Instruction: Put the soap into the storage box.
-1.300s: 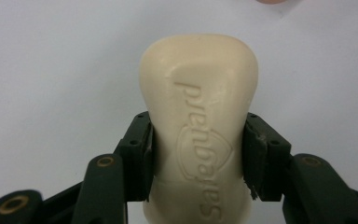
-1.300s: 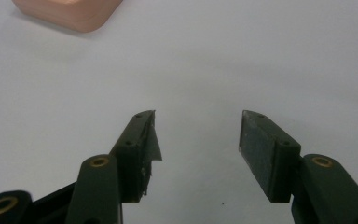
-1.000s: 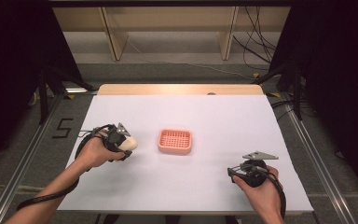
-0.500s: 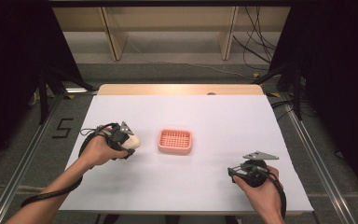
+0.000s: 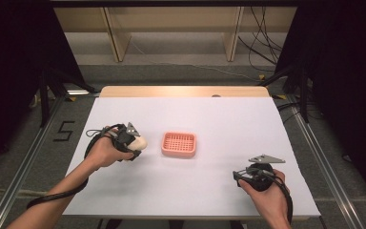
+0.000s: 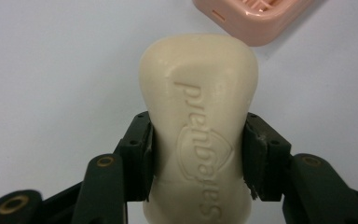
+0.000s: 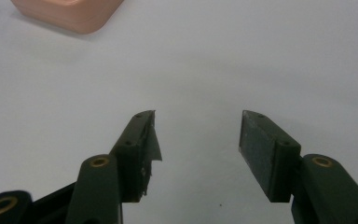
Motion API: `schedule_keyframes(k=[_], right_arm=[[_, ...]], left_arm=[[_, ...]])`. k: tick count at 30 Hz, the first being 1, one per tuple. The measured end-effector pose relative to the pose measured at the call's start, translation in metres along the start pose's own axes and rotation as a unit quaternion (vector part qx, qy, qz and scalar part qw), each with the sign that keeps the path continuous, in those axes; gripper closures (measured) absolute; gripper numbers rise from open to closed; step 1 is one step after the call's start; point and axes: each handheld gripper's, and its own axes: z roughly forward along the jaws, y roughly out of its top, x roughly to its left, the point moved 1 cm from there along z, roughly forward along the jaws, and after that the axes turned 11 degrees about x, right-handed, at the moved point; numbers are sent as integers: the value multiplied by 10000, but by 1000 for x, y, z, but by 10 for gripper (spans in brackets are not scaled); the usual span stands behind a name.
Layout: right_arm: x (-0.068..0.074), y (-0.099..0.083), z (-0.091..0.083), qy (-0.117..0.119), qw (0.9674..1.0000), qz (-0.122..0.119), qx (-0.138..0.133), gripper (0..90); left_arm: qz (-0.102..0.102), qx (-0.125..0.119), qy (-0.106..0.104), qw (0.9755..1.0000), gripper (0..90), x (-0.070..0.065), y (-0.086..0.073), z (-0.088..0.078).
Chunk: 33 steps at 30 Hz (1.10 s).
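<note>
Jaws of the left gripper (image 6: 198,154) are clamped on the waist of a cream soap bar (image 6: 200,121), one pad on each long side, embossed face toward the camera. In the left gripper view the bar sticks out well past the pads, so the hold is near its back half. The high view puts the left gripper (image 5: 134,142) over the white table (image 5: 219,200), with the soap bar (image 5: 139,142) just beside the pink slotted soap dish (image 5: 179,144), on the dish's left; whether the bar is lifted clear of the table or resting on it can't be told from here.

Jaws of the right gripper (image 7: 198,140) stand wide with nothing between them, over bare table; in the high view the right gripper (image 5: 242,174) sits low at the near right, well apart from the dish.

Step looks like carry-to-dish: soap gripped, not yet placed. Next move calls for lifting over the near rim (image 6: 256,28), centring the bar over the slotted tray, lowering flat, then releasing. The bar is slippery and waisted, so it may twist in the pads
</note>
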Motion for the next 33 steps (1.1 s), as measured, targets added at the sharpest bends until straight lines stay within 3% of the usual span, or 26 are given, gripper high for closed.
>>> schedule_keyframes(k=[1,2,4,8,9,12,16,18,20,22,25,31,33], right_arm=[[1,0,0,-3,10000,28,5,462],[1,0,0,-5,10000,24,3,462],[1,0,0,-2,10000,30,20,462],[1,0,0,24,10000,39,8,462],[1,0,0,7,10000,13,14,462],[2,0,0,35,10000,78,-13,462],[2,0,0,33,10000,79,-15,462],[1,0,0,12,10000,26,-29,462],[1,0,0,-7,10000,-23,-13,462],[1,0,0,1,10000,4,9,462],[1,0,0,-1,10000,-5,7,462],[1,0,0,-4,10000,-4,8,462],[1,0,0,-3,10000,0,8,462]], left_arm=[[98,71,15,9999,495,1,1,-1],[10,-23,11,10000,495,-1,2,0],[104,19,19,9999,495,0,3,-1],[37,-55,17,10000,495,-1,4,0],[153,27,49,9999,495,0,4,-2],[48,-68,34,10000,495,-1,5,0],[56,-83,33,9999,495,-1,7,0],[169,-10,56,9998,495,0,7,-2],[90,-100,55,9999,495,-2,8,-1],[234,-4,67,9997,495,0,9,-2],[91,-154,40,9998,495,-3,10,0],[237,-84,74,9997,495,-2,13,-2],[138,-200,72,9997,495,-3,14,-1]])
